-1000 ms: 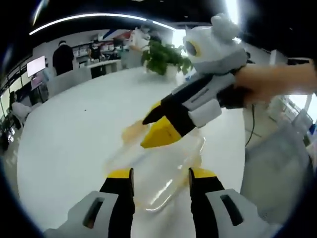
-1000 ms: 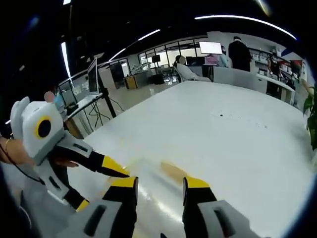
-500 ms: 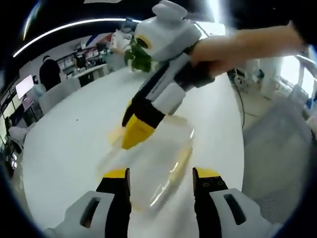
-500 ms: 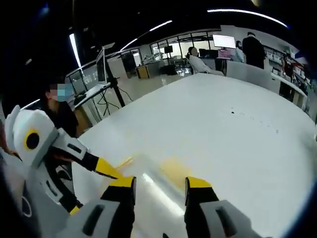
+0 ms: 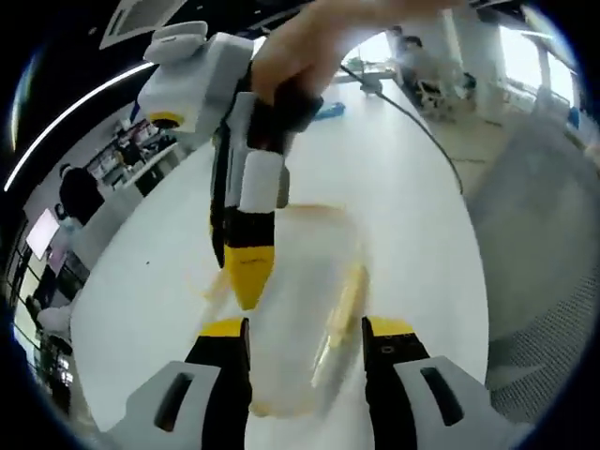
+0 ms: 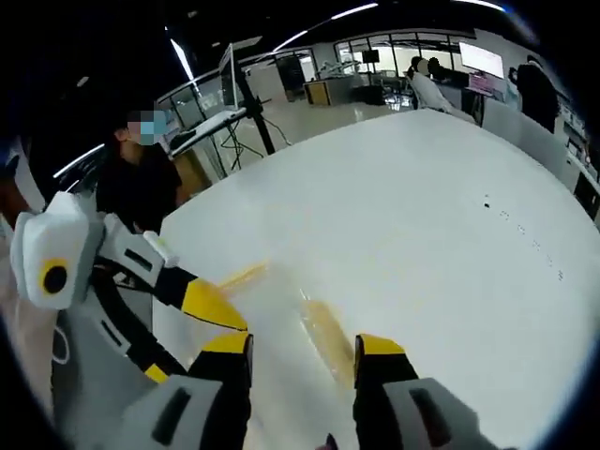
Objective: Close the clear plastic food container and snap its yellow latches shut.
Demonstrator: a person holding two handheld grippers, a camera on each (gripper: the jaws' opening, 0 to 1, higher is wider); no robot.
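Left tool [image 5: 305, 337] stands with its jaws wide, one on each side of the clear plastic food container [image 5: 305, 281], gripping nothing. The container lies on the white bench [image 5: 412, 187], directly ahead of both tools.

Right tool [image 6: 298, 352] is likewise wide and holds nothing in its own view. In the left gripper view you bring it in from above, its yellow tips down at the container's left edge; contact cannot be told through the blur.

Lid: it appears to lie down on the box, but the clear plastic is smeared, so the seating is a judgement only.

Yellow latches: one long latch [image 5: 342, 305] runs along the container's right side in the left gripper view; another yellow strip [image 6: 328, 333] shows between the right tool's jaws. Whether either is snapped cannot be told.

Judgement: closing looks about done; latching is the remaining work, and none is confirmed yet.
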